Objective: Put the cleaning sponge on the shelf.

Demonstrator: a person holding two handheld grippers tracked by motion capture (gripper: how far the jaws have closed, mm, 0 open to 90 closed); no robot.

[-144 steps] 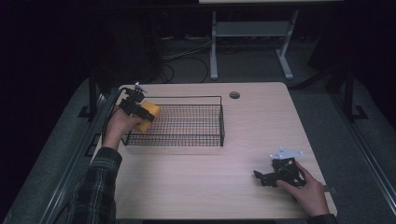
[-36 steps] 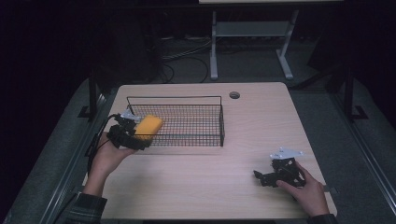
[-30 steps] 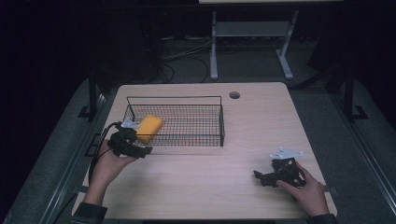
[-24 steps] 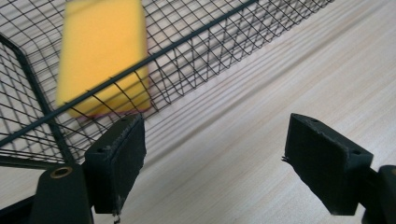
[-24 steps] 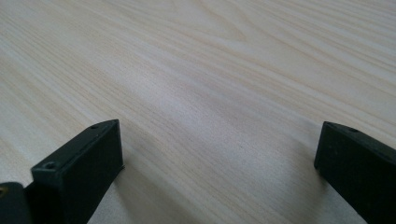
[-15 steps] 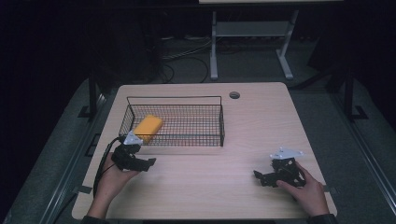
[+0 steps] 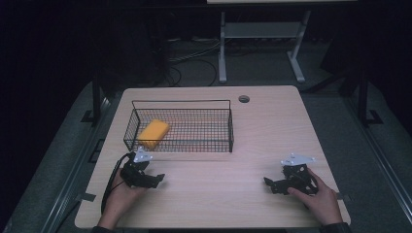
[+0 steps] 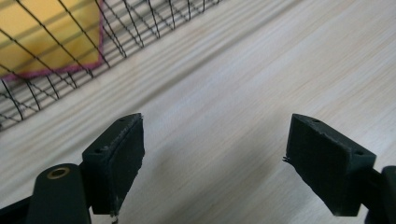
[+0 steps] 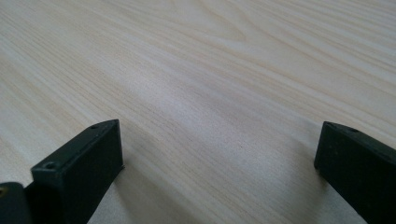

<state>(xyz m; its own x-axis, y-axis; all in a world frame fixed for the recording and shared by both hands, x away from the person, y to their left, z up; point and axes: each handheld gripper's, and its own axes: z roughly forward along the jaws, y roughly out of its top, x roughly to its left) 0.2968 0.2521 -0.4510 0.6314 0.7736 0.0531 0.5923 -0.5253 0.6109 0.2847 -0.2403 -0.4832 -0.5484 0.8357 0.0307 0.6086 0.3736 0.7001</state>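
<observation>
The left gripper lies low on the near left of the wooden table, its jaws spread wide with only bare wood between them, gripping nothing. The left gripper view has its two black pads well apart over the pale grain, pointing along the near wall of the wire basket just beyond. The person's left hand cradles the tool from below the table's near edge, cable looping beside it. Inside the basket, at its left end, lies the yellow sponge, flat on the mesh floor, its pink-edged corner visible through the wires. With the sponge lying free in the basket and the open jaws outside it, the placing looks finished and the tool appears parked at rest. Across the table, near the right front corner, the right gripper sits in the person's right hand, its jaws likewise wide and empty over bare wood, seemingly idle, well apart from basket and sponge.
</observation>
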